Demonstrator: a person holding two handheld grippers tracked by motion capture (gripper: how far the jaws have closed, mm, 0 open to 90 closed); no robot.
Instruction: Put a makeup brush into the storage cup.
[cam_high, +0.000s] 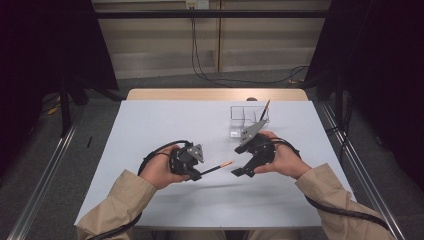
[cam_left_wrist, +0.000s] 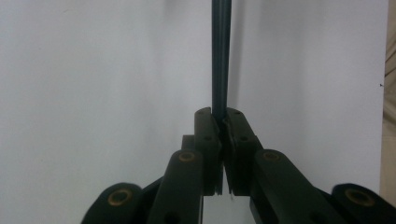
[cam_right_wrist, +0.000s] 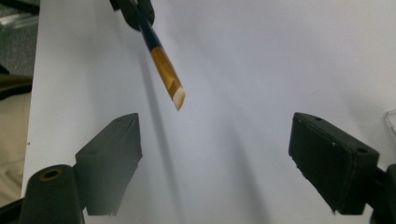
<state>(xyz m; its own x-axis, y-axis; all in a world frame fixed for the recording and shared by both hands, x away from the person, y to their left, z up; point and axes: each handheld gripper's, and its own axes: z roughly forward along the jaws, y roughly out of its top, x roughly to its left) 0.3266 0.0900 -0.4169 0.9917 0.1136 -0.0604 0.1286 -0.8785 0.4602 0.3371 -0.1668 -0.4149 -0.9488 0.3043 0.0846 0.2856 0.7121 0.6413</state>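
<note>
Gripping a pencil (cam_high: 218, 166), left tongs (cam_high: 196, 174) clamped; right tongs (cam_high: 241, 173) wide open, empty, prob. just beside tip.

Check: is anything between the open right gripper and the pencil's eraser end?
Nothing visible. The left gripper holds the pencil out toward the right gripper; in the right gripper view just bare table shows between.

Surface (cam_high: 150, 130): left tongs (cam_high: 196, 174) at near centre-left, closed on a brush (cam_high: 218, 167) that points right, its tip between the two tongs. Right tongs (cam_high: 240, 172) just right of that tip, jaws spread apart. Divided tray (cam_high: 240, 116) behind the right tongs, toward the far edge; a second brush (cam_high: 264, 110) stands tilted in it.
</note>
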